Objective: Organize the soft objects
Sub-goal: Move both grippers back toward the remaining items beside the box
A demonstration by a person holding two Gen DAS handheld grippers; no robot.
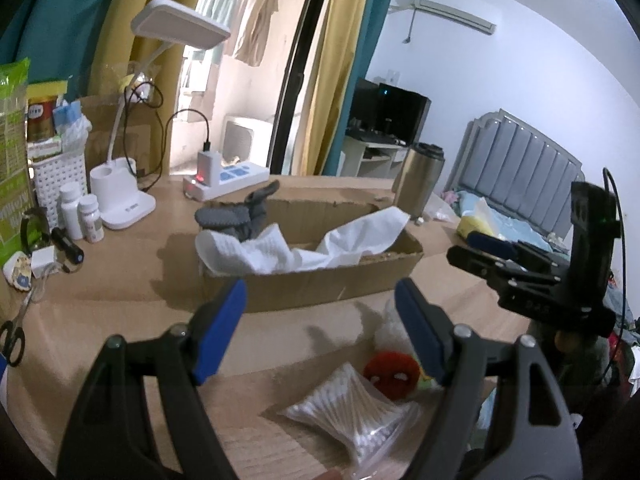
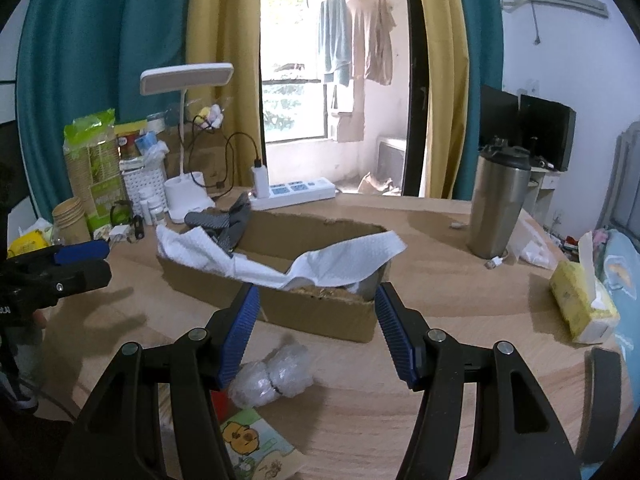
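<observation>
— Sizing it up for you: your left gripper and your right gripper both have their jaws spread wide with nothing between the pads. You're between picks, I'd say, with part of the sorting done.

— What's already in?

— The cardboard box sits mid-table. A white cloth drapes over its near wall and right end, and grey knitted socks hang over the far left corner. Neither is tucked fully inside.

— And what's left out for me?

— On the wooden table, in front of the box: a clear plastic bundle cinched by a dark band, lying just by your right gripper's left finger. Under your left gripper there's a red knitted toy and, touching it, a bag of cotton swabs. A cartoon-printed packet lies nearest you on the right wrist view.

— Which one next?

— My guess is the plastic bundle with the right, since it's closest to those jaws. You'd need to shift left and drop down so the pads straddle it across the band, then squeeze gently; it looks squashy and slippery. Lift clear of the box wall before releasing, and mind the cloth's overhang.
</observation>
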